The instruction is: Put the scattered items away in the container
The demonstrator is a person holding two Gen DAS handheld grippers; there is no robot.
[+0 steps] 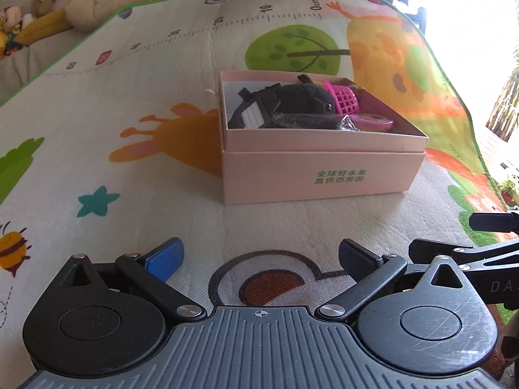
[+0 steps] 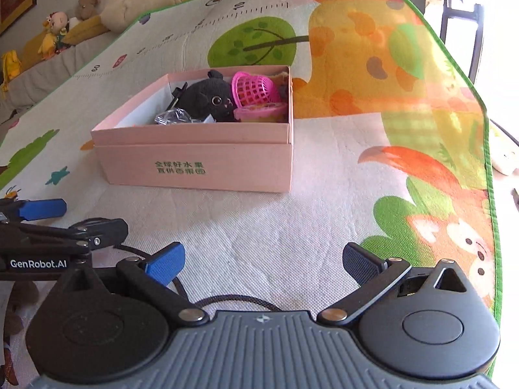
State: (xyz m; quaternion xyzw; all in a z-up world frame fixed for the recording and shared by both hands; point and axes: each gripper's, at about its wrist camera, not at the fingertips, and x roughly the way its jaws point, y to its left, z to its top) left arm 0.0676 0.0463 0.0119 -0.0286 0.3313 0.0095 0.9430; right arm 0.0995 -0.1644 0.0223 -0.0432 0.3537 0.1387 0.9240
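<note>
The box (image 1: 321,171) sits open on the mat (image 1: 129,129), near the middle, with bare mat on every side of it. Its near wall carries green print and faces both grippers. Inside lie a black plush (image 2: 207,99), a pink basket (image 2: 254,89), a pink round case (image 2: 259,111), a crinkled clear wrapper (image 2: 172,117) and a dark gadget with a white panel (image 1: 254,115); all rest below or about level with the rim.

The mat's green edge (image 2: 486,149) curves close along the right side, with floor beyond it. On the far left the mat ends at a grey cushion (image 2: 42,71) lined with soft toys (image 2: 55,34).

The left gripper (image 1: 261,256) has its fingers spread wide, nothing between them, only mat beneath. The box lies ahead of it and slightly right, well apart from the fingertips.

The right gripper (image 2: 262,261) also stands wide open and empty. The box is ahead and to its left, apart from the fingers. The two grippers are side by side, close together, and a black cord (image 2: 240,300) runs across the mat just behind the right fingers.
</note>
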